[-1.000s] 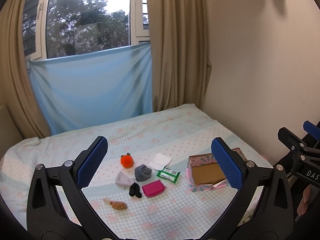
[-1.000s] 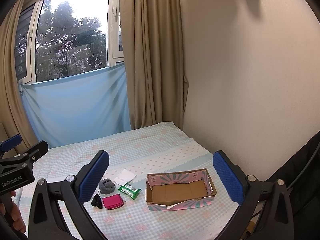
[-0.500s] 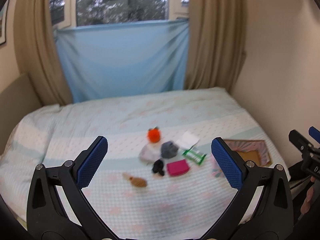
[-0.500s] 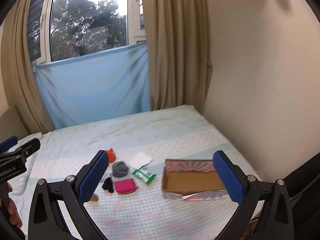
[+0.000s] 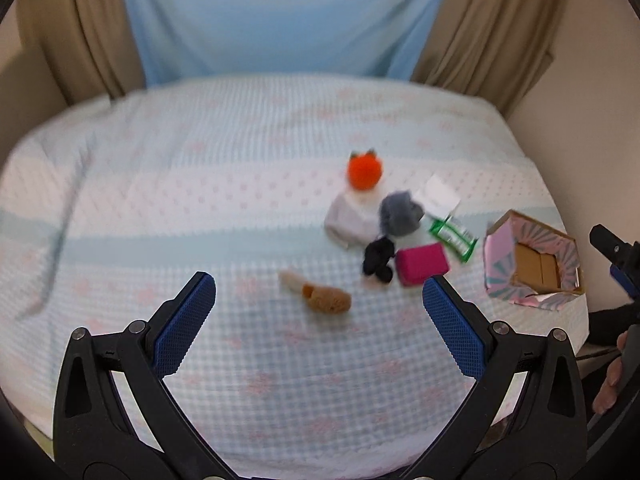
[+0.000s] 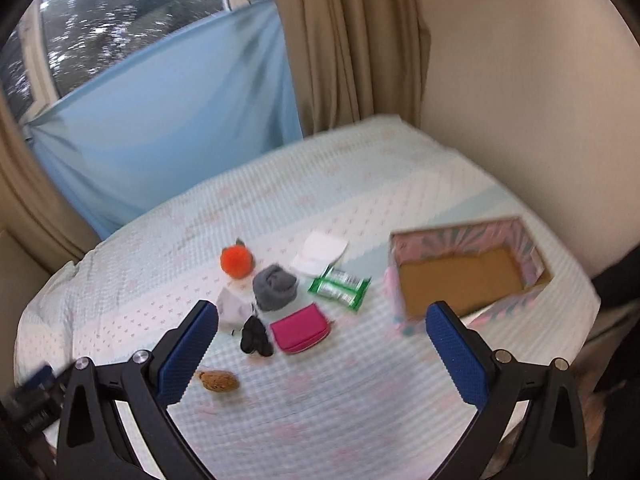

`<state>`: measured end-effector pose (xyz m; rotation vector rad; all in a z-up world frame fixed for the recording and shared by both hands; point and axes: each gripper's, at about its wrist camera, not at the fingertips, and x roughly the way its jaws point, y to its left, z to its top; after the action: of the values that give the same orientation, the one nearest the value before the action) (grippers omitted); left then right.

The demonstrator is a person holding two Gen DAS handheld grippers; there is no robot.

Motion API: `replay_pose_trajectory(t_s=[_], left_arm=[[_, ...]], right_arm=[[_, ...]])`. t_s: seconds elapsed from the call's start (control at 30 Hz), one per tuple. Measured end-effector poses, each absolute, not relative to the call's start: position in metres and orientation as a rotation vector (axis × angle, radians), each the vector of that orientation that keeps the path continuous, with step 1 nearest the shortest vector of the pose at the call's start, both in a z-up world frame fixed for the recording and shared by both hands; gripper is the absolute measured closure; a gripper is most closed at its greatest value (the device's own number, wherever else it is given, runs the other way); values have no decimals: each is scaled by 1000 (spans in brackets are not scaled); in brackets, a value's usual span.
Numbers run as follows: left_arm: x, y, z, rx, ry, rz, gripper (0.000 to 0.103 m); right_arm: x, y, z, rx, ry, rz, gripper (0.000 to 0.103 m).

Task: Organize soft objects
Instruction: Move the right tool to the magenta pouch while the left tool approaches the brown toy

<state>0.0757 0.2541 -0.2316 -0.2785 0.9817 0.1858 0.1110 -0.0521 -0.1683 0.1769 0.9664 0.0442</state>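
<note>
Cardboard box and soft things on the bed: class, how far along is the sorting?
Done: nothing; the cardboard box shows only its bare brown floor.
In hand: nothing; the left gripper and right gripper hang above the bed with jaws open.
Left: everything, including the orange pom-pom, grey sock roll, black item, brown plush and pink pouch.

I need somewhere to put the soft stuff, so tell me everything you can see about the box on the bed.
The box is an open-topped rectangular cardboard tray with no lid. Its walls carry a pink and teal sunburst print; the floor inside is plain brown card, and nothing lies in it. It sits flat near the right edge of the bed, by the wall. It stands apart from the green packet, and neither tool touches it.
</note>
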Motion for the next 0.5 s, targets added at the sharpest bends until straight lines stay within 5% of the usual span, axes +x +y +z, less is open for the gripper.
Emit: replay_pose_trajectory(t_s=[0.5], left_arm=[[148, 245, -406, -319, 1217, 99, 1]], right_arm=[[203, -5, -356, 322, 1267, -135, 0]])
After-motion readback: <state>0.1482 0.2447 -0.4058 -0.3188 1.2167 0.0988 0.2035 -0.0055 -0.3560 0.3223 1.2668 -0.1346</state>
